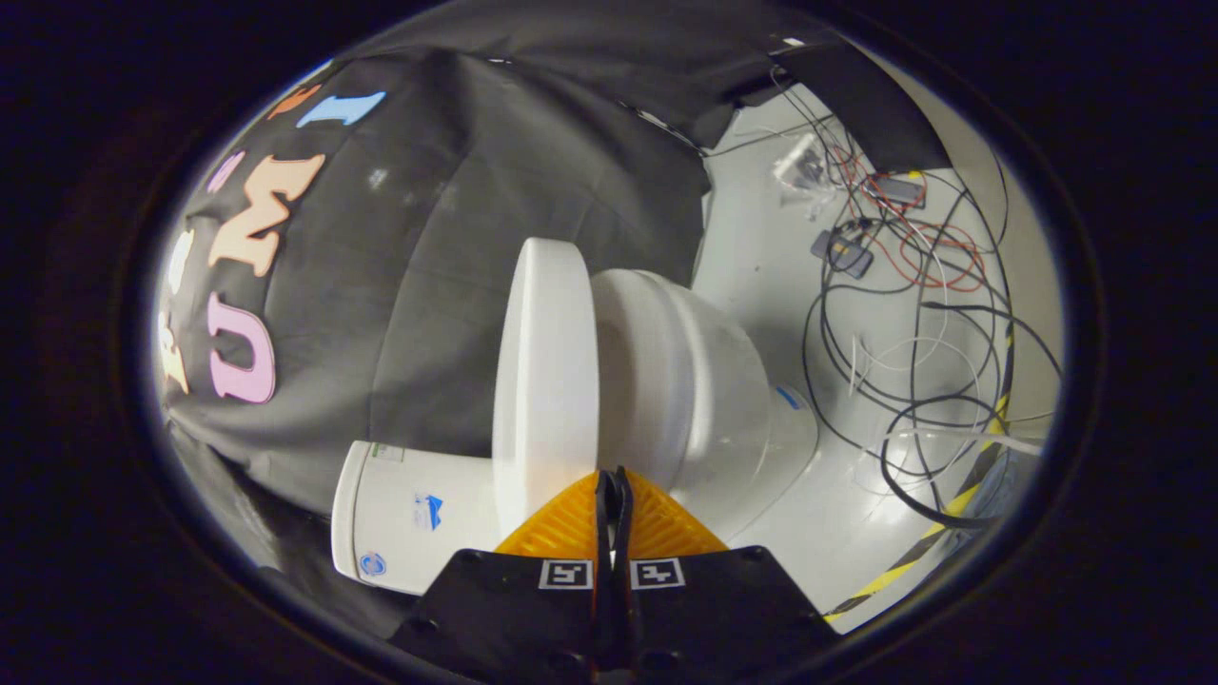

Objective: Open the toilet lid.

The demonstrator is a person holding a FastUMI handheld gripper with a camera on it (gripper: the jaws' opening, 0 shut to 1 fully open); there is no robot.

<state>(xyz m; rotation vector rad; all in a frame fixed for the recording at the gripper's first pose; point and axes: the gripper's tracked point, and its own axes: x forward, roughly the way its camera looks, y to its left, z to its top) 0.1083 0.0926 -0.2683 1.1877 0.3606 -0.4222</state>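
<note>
- The tank [409, 518] lies at about eight o'clock from the fingertips, white, with small stickers on its face, backed against the black cloth wall [428, 238].
- The lid [545, 371] is a white slab seen nearly edge-on, running from the fingertips toward twelve o'clock; it is swung well away from the bowl, with a wedge-shaped gap between them.
- The gripper [614, 480] has its two fingers pressed together with nothing visible between them; the tips sit right at the near edge of the lid, at the gap between lid and bowl. Whether they touch the lid I cannot tell.
- The bowl [695, 381] stands at one o'clock from the fingertips, white and rounded, its base [780, 457] spreading onto the pale floor [752, 238].
- A tangle of black, white and red cables [913, 314] lies on the floor at two o'clock, well apart from the bowl.
- A yellow-and-black striped tape [952, 514] crosses the floor at three to four o'clock.
</note>
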